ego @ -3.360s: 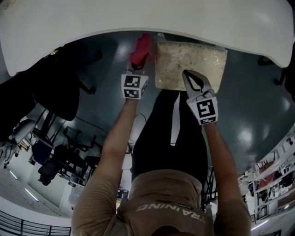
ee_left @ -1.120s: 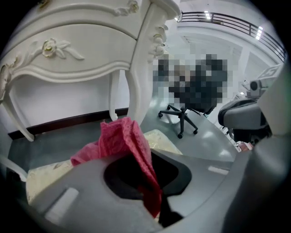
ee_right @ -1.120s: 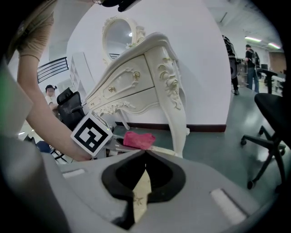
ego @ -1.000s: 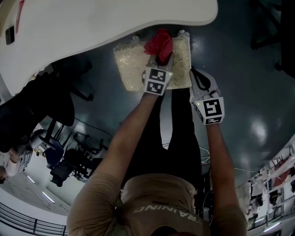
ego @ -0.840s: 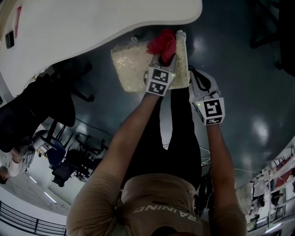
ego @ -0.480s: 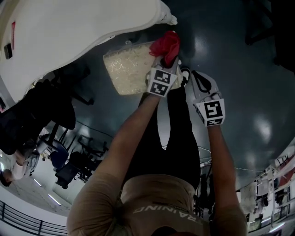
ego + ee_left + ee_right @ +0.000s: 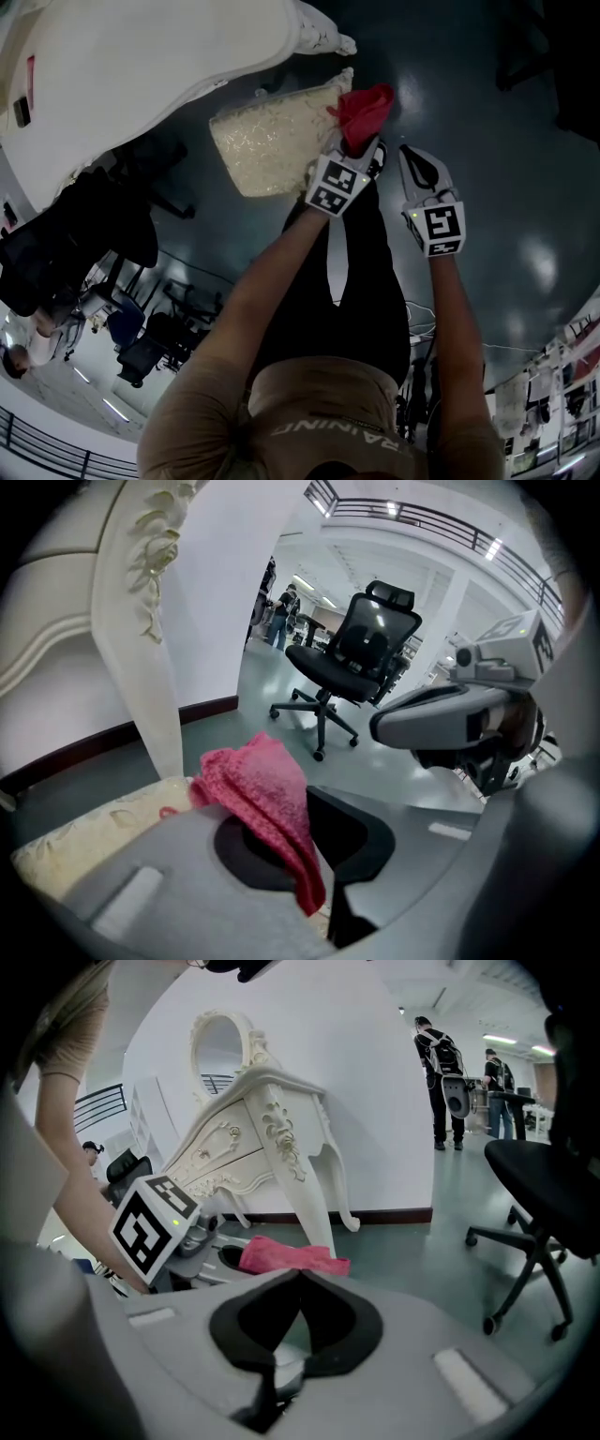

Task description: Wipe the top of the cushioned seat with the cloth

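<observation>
Cloth (image 7: 364, 108) at right edge of seat (image 7: 272, 141); table (image 7: 141, 47) behind.

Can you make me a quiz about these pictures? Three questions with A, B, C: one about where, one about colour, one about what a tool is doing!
1. Where is the cloth?
A. In the middle of the cushion
B. At the cushion's edge
C. Under the cushion

2. What colour is the cloth?
A. Blue
B. Green
C. Red

3. The right tool is:
A. Shut and empty
B. Wide open
C. Holding the cloth

Answers:
1 B, the head view shows it at the edge.
2 C, it looks red in every view.
3 A, its jaws meet with nothing between.
</observation>
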Available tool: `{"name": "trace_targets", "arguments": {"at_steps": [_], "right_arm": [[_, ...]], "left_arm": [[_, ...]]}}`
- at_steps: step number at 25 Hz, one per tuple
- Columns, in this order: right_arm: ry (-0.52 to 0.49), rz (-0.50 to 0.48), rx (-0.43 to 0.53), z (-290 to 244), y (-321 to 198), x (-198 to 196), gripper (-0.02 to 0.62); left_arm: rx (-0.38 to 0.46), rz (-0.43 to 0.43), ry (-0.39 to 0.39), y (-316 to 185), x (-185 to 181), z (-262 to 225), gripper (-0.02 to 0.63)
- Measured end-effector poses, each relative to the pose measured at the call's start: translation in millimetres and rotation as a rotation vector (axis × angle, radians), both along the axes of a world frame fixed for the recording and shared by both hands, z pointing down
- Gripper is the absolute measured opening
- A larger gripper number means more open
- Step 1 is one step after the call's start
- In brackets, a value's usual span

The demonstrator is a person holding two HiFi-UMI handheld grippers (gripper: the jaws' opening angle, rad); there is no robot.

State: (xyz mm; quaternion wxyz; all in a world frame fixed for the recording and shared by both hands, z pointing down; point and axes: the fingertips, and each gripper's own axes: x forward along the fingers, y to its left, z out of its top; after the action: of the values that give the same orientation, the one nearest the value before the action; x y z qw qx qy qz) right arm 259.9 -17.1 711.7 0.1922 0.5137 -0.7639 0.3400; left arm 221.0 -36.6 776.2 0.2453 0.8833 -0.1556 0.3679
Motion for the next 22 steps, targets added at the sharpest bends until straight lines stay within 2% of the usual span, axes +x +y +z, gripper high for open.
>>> {"name": "trace_targets", "arguments": {"at_steps": [5, 9, 13, 22], "right_arm": [[-0.008, -0.007, 0.01, -1.5, -6.2, -29.9, 0.002], [-0.016, -0.031, 0.018, -9.8, -5.8, -66.3, 0.002], [-0.014, -0.076, 0.029, -15.0, -6.1, -108.7, 0.002], [-0.004, -0.196, 0.026, -30.6, -2.9, -208.1, 0.002]], "left_arm": [[0.003, -0.023, 0.059, 10.6, -17.1, -22.2, 0.038], [0.006, -0.049, 0.09, 20.5, -47.0, -36.8, 0.038], [0.043, -0.094, 0.114, 17.5, -94.4, -49.2, 0.038], [0.107, -0.298, 0.12, -4.9, -232.0, -85.6, 0.038]]}}
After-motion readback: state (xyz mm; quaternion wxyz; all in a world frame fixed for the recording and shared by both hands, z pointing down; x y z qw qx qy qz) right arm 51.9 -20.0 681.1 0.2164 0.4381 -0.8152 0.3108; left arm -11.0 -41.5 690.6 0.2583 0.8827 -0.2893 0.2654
